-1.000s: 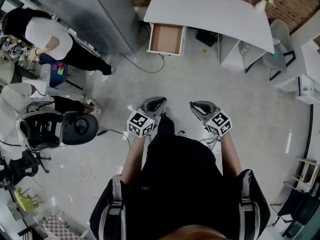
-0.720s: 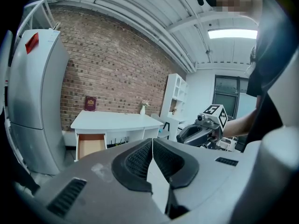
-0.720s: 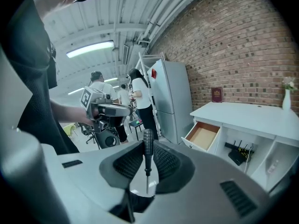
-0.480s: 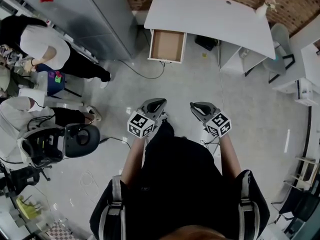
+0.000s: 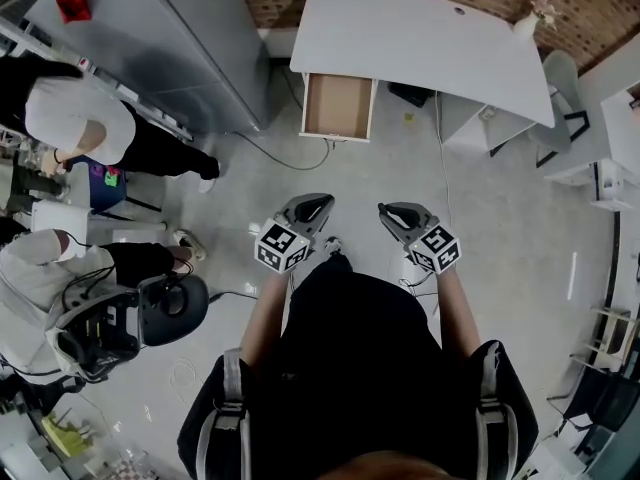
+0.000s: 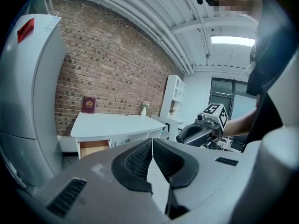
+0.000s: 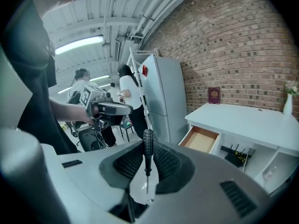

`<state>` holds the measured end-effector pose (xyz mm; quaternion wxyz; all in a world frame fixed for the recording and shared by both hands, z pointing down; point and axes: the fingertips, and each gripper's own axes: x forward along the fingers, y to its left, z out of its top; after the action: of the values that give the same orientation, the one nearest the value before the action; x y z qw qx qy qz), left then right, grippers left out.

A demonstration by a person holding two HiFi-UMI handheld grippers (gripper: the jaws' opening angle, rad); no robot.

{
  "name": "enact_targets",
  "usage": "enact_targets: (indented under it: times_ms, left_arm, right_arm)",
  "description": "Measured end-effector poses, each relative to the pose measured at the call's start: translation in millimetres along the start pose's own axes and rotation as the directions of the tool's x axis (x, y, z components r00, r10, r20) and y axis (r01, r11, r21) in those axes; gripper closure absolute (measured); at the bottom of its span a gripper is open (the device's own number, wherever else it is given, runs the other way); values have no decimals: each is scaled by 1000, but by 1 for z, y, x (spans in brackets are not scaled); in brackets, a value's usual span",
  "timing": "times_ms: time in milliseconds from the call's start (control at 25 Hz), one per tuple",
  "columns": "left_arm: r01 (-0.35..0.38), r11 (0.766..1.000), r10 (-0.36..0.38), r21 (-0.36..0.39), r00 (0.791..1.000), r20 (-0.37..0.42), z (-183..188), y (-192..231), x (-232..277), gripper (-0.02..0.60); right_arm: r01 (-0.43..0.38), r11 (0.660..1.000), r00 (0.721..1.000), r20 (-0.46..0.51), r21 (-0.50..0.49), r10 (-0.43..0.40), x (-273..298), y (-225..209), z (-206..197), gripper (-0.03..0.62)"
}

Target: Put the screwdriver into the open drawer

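A dark-handled screwdriver [image 7: 147, 154] stands upright between the jaws of my right gripper [image 7: 147, 164], handle up, thin shaft down; the jaws are shut on it. That right gripper [image 5: 395, 214] is held at waist height. My left gripper [image 5: 313, 206] is beside it, jaws pressed together with nothing between them, as the left gripper view shows [image 6: 152, 158]. The open drawer [image 5: 338, 106] juts from the white desk [image 5: 430, 38] ahead across the floor; its wooden inside looks bare. The drawer [image 7: 201, 140] also shows in the right gripper view.
A tall grey cabinet [image 5: 170, 38] stands left of the desk. Two people [image 5: 75, 118] and a black office chair [image 5: 170, 308] are at the left. A cable [image 5: 275, 153] lies on the floor near the drawer. White shelving [image 5: 480, 118] sits under the desk's right side.
The desk and drawer have shifted slightly down and closer in the head view. The people and chair at the left moved down the frame. Both grippers kept their pose.
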<state>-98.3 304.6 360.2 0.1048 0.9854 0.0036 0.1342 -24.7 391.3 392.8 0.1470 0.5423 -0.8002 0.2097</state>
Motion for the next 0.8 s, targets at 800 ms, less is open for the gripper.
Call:
enact_targets:
  times_ms: [800]
  left_arm:
    - [31,999,-31,-10,999,13,3,100,-3,565]
  right_arm:
    - [31,999,999,-38,-42,-32,91,-35,39,471]
